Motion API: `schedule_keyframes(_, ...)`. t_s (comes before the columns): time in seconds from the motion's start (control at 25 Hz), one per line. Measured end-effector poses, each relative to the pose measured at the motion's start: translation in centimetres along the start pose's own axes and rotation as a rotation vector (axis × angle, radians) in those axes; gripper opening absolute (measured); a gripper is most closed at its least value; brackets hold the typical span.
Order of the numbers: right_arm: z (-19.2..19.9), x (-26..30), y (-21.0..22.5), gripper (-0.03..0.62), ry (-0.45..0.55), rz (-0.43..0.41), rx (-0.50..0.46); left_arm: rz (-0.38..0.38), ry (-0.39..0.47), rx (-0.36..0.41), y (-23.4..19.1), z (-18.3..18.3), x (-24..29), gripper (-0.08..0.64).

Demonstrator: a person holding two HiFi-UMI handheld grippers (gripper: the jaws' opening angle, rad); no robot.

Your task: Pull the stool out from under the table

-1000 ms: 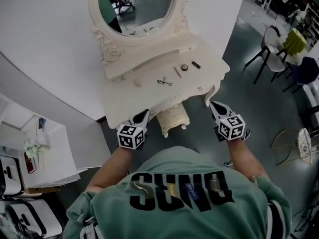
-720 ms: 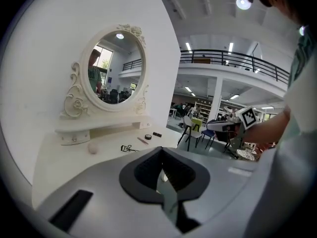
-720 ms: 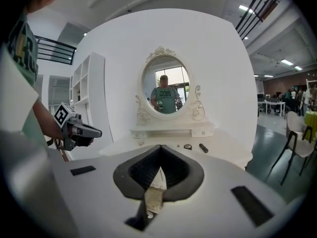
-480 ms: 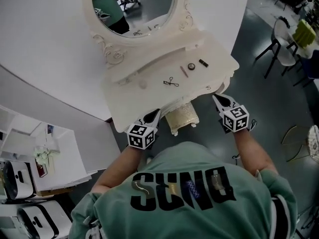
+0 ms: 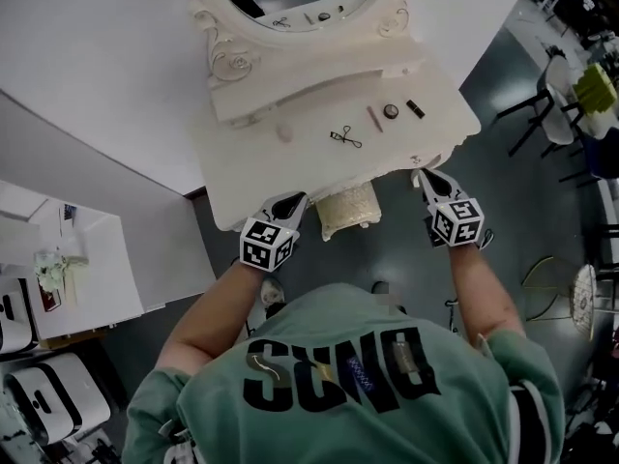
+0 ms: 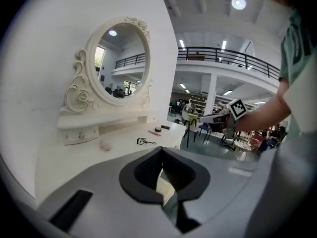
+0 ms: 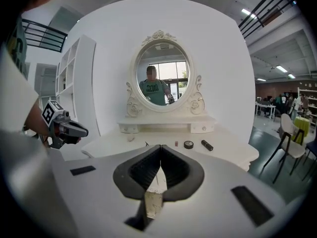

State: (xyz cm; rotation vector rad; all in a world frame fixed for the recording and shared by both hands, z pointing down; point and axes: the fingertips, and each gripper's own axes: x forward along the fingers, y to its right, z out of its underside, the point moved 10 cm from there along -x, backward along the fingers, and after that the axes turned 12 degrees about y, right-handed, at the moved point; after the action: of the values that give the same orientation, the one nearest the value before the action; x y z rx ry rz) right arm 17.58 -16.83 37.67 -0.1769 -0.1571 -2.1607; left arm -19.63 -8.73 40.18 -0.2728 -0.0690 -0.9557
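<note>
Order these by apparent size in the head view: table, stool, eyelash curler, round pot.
1. table
2. stool, partly hidden under the table
3. eyelash curler
4. round pot, only slightly smaller than the curler

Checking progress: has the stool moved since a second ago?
No. The stool still pokes out from under the front edge of the table by about the same amount, at the same spot along it.
</note>
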Motion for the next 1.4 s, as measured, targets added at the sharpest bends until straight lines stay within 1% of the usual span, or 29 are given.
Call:
schedule_keyframes(0.08,1.6,0.4,1.0,-0.003,-0.014,-0.016,0.001,-0.025,-0.016,-0.011,0.5,1.7,0.6,0.009)
schedule_keyframes(0.24,6.2,0.6,3.1,0.041,-0.07,-0.017,0.003,-0.065,-0.049,-0.064,1.2,5.7,2.5,0.009)
schedule_keyframes(0.44,11.8,0.8,5.1,0.083,-0.135,0.007,-0.019,-0.054,-0.122,-0.087,1.0,10.9,5.0,0.011)
schedule_keyframes(0.64,18.5,0.2,5.0,0.135,-0.216,0.017,-0.004,-0.018,-0.212,-0.101,0.1,16.9,6.1,0.017)
schedule_keyframes(0.72,21.3,0.7,5.2,0.155,-0.236,0.009,0.001,-0.014,-0.239,-0.111,-0.4,19.8,6.9,0.04)
schedule_keyframes(0.8,24.2,1.1,5.2,0.173,-0.255,0.001,0.013,-0.021,-0.256,-0.141,-0.5,22.8,7.5,0.07)
schedule_keyframes(0.88,27.0,1.6,5.1,0.187,-0.273,-0.015,0.031,-0.039,-0.269,-0.165,-0.5,25.9,8.1,0.105)
schedule_keyframes(0.96,29.8,2.3,4.7,0.21,-0.293,-0.045,0.037,-0.06,-0.294,-0.174,-0.8,28.9,8.8,0.138)
schedule_keyframes(1.12,35.0,3.7,4.2,0.241,-0.345,-0.126,0.012,-0.082,-0.343,-0.166,-1.3,34.2,10.5,0.185)
schedule_keyframes(1.4,43.5,6.7,4.7,0.291,-0.422,-0.201,-0.018,-0.108,-0.399,-0.147,-2.8,42.0,13.3,0.273)
